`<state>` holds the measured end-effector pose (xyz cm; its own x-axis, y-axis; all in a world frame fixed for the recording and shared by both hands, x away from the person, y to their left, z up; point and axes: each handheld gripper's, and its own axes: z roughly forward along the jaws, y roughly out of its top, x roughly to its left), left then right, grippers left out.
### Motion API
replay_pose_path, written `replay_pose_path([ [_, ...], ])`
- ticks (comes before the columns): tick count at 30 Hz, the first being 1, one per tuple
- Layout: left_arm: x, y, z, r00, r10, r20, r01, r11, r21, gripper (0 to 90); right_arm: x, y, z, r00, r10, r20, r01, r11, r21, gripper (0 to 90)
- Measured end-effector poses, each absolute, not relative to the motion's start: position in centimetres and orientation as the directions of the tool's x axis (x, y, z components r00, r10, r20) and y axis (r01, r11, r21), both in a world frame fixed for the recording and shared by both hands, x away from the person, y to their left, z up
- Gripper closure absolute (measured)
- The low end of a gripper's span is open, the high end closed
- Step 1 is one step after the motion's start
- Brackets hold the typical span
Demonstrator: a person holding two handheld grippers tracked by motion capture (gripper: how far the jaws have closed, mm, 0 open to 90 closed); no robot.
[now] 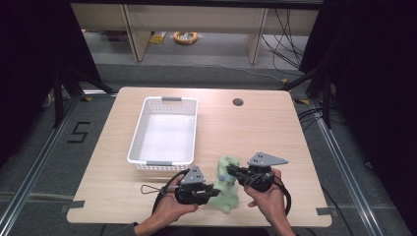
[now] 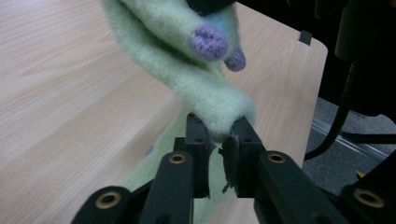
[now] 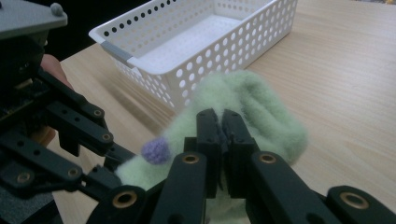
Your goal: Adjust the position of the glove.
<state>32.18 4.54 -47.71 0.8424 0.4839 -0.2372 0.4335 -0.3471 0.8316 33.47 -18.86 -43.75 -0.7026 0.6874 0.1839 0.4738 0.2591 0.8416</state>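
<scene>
A pale green fuzzy cloth with small purple pompoms lies bunched near the table's front edge, partly lifted. My left gripper pinches its lower left edge, and in the left gripper view the jaws are shut on a fold of the cloth. My right gripper holds the cloth's upper part, its jaws shut on the green fabric. The left gripper also appears at the left of the right gripper view. A white perforated basket stands just behind, empty.
The basket has grey handles and sits left of centre on the light wooden table. A round cable hole is at the back right. Dark curtains flank the table, with cables on the floor beyond.
</scene>
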Motion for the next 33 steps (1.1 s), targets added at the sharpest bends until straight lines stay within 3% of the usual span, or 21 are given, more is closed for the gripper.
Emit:
replay_pose_path([
  [10,31.6,5.9,-47.1,0.865,0.423,-0.271,0.437,-0.368,0.821,83.1,31.4,-19.2,-43.8,-0.716,0.668,0.204,0.483,0.262,0.835,87.2],
  [13,31.4,6.4,-47.1,0.859,0.398,-0.322,0.472,-0.372,0.799,83.2,30.4,-19.2,-44.1,-0.700,0.669,0.252,0.521,0.235,0.821,87.2],
  [16,31.1,6.5,-47.4,0.848,0.381,-0.368,0.503,-0.362,0.785,83.3,29.7,-19.5,-44.5,-0.713,0.662,0.231,0.506,0.258,0.823,87.2],
  [20,31.2,6.9,-47.4,0.858,0.361,-0.366,0.495,-0.386,0.779,83.3,28.8,-19.5,-45.1,-0.704,0.661,0.259,0.532,0.249,0.809,87.2],
  [22,31.2,7.1,-47.4,0.851,0.364,-0.379,0.507,-0.383,0.772,83.3,28.2,-19.4,-45.3,-0.680,0.670,0.300,0.576,0.233,0.784,87.1],
  [27,31.6,7.6,-47.5,0.849,0.355,-0.390,0.514,-0.390,0.764,83.3,28.1,-19.4,-45.8,-0.700,0.655,0.285,0.552,0.243,0.798,87.0],
  [33,32.3,8.0,-47.7,0.831,0.364,-0.420,0.545,-0.385,0.745,83.2,27.6,-19.0,-46.0,-0.680,0.652,0.336,0.595,0.223,0.772,86.9],
])
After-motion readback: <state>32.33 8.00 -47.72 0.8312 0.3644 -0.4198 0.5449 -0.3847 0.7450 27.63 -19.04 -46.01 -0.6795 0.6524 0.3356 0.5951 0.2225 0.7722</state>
